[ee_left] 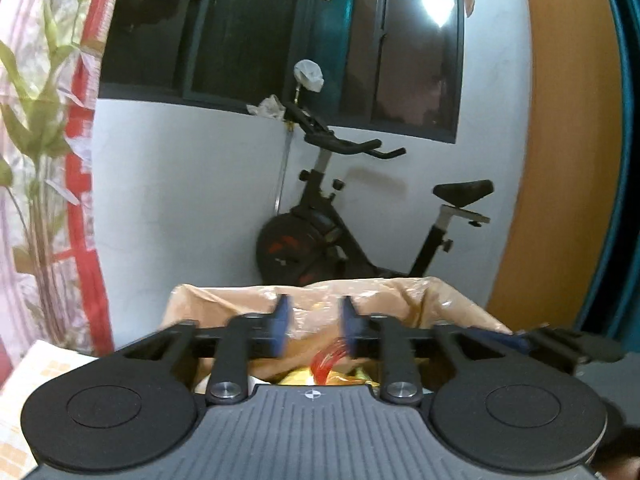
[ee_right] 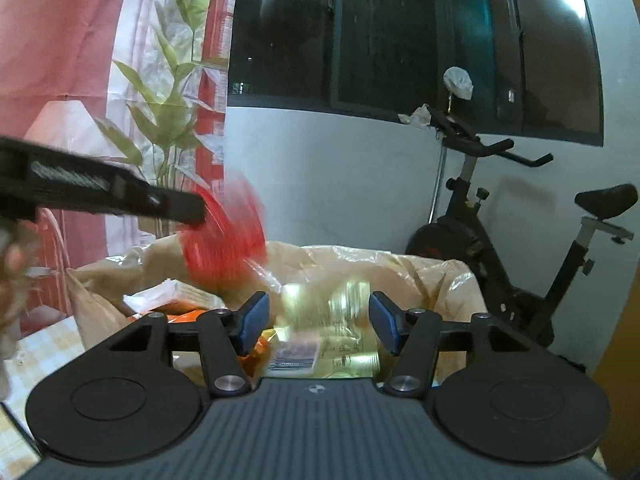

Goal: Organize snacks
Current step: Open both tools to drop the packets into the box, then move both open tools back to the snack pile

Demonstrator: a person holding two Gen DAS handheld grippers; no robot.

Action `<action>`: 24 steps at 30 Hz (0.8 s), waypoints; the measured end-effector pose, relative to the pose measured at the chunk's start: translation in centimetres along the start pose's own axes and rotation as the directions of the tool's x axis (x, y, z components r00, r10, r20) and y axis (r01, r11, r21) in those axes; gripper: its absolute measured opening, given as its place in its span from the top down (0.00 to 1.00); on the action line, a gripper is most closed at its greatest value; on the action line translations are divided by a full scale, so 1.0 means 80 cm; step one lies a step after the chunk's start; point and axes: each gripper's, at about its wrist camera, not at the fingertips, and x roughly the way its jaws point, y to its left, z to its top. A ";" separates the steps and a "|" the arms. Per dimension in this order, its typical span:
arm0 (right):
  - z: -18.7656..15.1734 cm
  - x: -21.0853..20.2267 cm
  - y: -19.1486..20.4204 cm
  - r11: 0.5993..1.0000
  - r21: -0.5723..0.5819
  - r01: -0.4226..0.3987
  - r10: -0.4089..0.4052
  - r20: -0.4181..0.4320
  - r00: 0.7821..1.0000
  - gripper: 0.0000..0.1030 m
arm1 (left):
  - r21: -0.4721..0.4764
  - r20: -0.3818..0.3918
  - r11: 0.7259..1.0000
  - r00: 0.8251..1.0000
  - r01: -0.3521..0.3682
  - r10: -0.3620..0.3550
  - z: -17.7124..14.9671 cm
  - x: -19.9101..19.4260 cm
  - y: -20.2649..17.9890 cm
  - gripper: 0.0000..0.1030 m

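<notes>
A brown paper bag lined with clear plastic (ee_left: 400, 300) stands open on the table and holds snack packets. In the left wrist view my left gripper (ee_left: 314, 328) has its blue pads a little apart, with a red packet (ee_left: 328, 360) hanging blurred below them; contact is unclear. In the right wrist view the left gripper (ee_right: 200, 212) comes in from the left with the blurred red packet (ee_right: 228, 236) at its tip, above the bag (ee_right: 440, 276). My right gripper (ee_right: 318, 320) is open over a gold packet (ee_right: 336, 328) in the bag, holding nothing.
An exercise bike (ee_left: 360, 220) stands behind the bag against a white wall under a dark window. A curtain with a leaf print (ee_right: 160, 100) hangs at the left. A checked tablecloth (ee_right: 36, 352) covers the table. A wooden panel (ee_left: 560, 160) stands at the right.
</notes>
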 end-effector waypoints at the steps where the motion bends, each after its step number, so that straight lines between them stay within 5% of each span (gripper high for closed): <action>1: -0.001 -0.002 -0.001 1.000 0.006 -0.002 0.002 0.000 1.000 0.36 | -0.007 0.006 1.000 1.000 -0.002 0.002 -0.001 -0.003 0.005 0.52; 15: -0.007 -0.059 0.015 0.991 0.110 -0.081 0.077 0.038 0.996 0.35 | -0.039 -0.038 0.996 0.996 -0.083 0.082 -0.022 -0.084 0.077 0.13; 24: -0.042 -0.094 0.051 0.986 0.100 -0.136 0.133 0.035 0.991 0.34 | -0.126 -0.203 0.973 0.965 -0.194 0.167 -0.069 -0.104 0.114 0.11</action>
